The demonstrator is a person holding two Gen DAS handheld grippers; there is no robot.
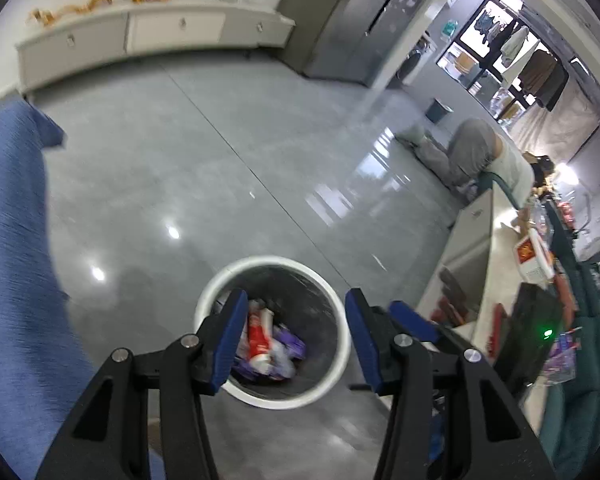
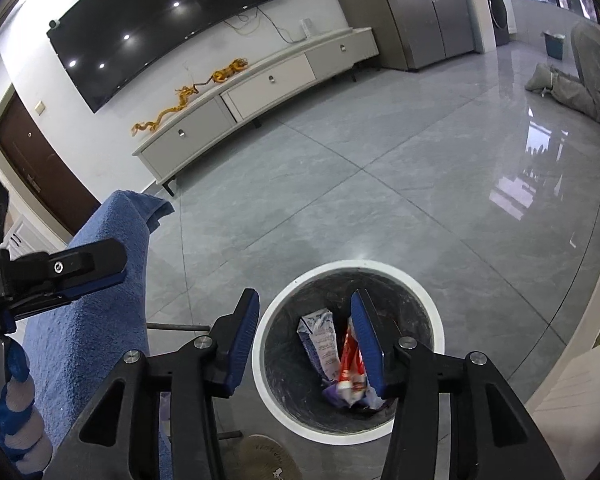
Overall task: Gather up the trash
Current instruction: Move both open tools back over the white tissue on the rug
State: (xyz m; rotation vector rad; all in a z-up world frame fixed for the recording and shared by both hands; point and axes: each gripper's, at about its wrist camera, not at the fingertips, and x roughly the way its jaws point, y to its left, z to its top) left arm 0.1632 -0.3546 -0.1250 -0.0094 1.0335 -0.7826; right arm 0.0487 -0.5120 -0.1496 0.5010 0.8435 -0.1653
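A round bin with a white rim [image 1: 268, 261] stands on the grey tile floor, just below both grippers. Inside it lie a red and white packet [image 1: 259, 338] and a purple wrapper [image 1: 294, 346]. The right wrist view shows the same bin rim [image 2: 352, 265], holding a white carton [image 2: 320, 340], the red packet [image 2: 352, 362] and the purple wrapper [image 2: 334, 394]. My left gripper [image 1: 296, 300] hangs over the bin, open, nothing between its blue pads. My right gripper [image 2: 304, 300] is also open and empty above the bin's left edge.
A blue cloth [image 2: 100, 280] drapes over furniture left of the bin. A pale table [image 1: 496, 240] cluttered with packets stands at the right. A low TV cabinet [image 2: 260, 84] lines the far wall. A person [image 1: 476, 152] sits on the floor farther back.
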